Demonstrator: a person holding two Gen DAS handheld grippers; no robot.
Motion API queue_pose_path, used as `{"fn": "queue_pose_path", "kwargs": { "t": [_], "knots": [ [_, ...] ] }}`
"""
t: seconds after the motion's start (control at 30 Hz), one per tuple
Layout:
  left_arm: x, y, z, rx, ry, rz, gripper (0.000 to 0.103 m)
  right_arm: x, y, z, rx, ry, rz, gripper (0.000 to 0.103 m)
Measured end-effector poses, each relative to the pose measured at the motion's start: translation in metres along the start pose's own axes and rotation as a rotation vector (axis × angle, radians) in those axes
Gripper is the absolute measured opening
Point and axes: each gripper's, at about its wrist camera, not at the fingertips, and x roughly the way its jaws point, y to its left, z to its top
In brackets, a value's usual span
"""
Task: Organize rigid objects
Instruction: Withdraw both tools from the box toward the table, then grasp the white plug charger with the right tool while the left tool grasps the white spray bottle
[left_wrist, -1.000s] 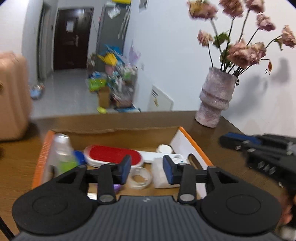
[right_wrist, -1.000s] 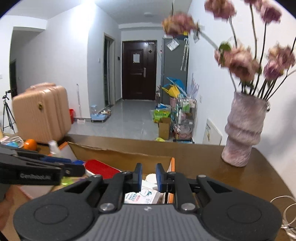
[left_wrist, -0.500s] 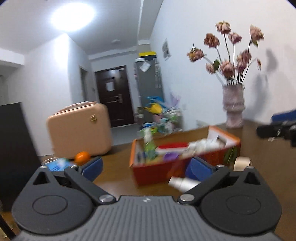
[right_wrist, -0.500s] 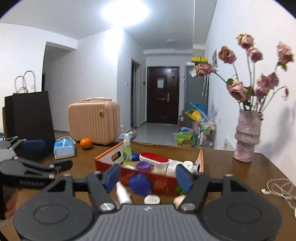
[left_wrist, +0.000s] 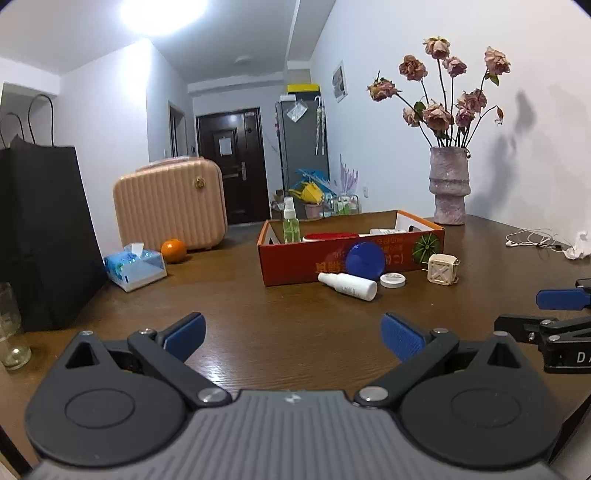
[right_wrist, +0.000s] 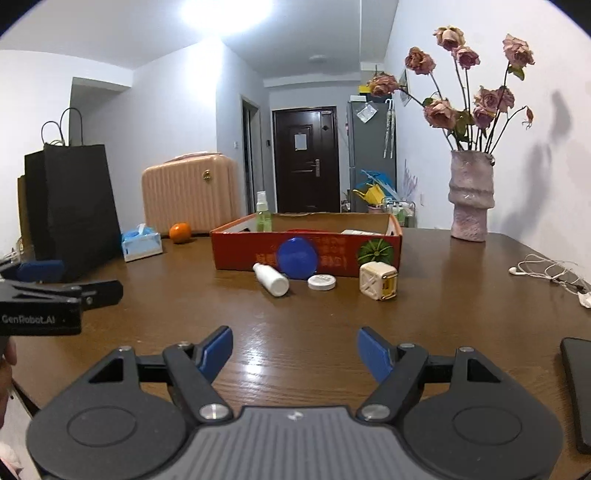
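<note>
Claws first: our left claw (left_wrist: 291, 334) stands spread wide and empty; our right claw (right_wrist: 295, 354) is opening, nothing between its pads. Beyond, on the desk (right_wrist: 314, 325), white bottle (right_wrist: 271, 279), blue lid (right_wrist: 297, 257), white cap (right_wrist: 321, 282) and cream cube (right_wrist: 378, 281) sit before the orange box (right_wrist: 236, 249).

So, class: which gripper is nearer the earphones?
Right. The right gripper has the earphones just ahead to its right; the left gripper sits farther over, beyond the right one.
</note>
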Motion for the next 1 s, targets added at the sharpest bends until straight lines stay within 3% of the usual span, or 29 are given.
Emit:
{"fn": "queue_pose_path", "kwargs": {
  "t": [0.37,0.5,0.63,0.73,0.9,1.0],
  "knots": [
    [0.054,-0.011,0.005,-0.005,0.122,-0.027,0.103,0.041,-0.028,0.007,0.045,0.058,-0.018,0.072],
    [0.088,-0.021,0.017,-0.007,0.156,-0.069,0.103,0.064,-0.040,0.018,0.047,0.086,-0.034,0.069],
    [0.134,-0.024,0.039,-0.073,0.174,-0.153,0.103,0.091,-0.054,0.035,0.026,0.091,-0.065,0.069],
    [0.180,-0.025,0.054,-0.131,0.217,-0.162,0.102,0.118,-0.066,0.051,0.000,0.113,-0.084,0.068],
    [0.244,-0.030,0.060,-0.160,0.307,-0.167,0.084,0.163,-0.082,0.071,-0.036,0.154,-0.106,0.067],
    [0.269,-0.029,0.057,-0.182,0.369,-0.168,0.079,0.187,-0.088,0.076,-0.036,0.178,-0.114,0.067]
  ]
}}
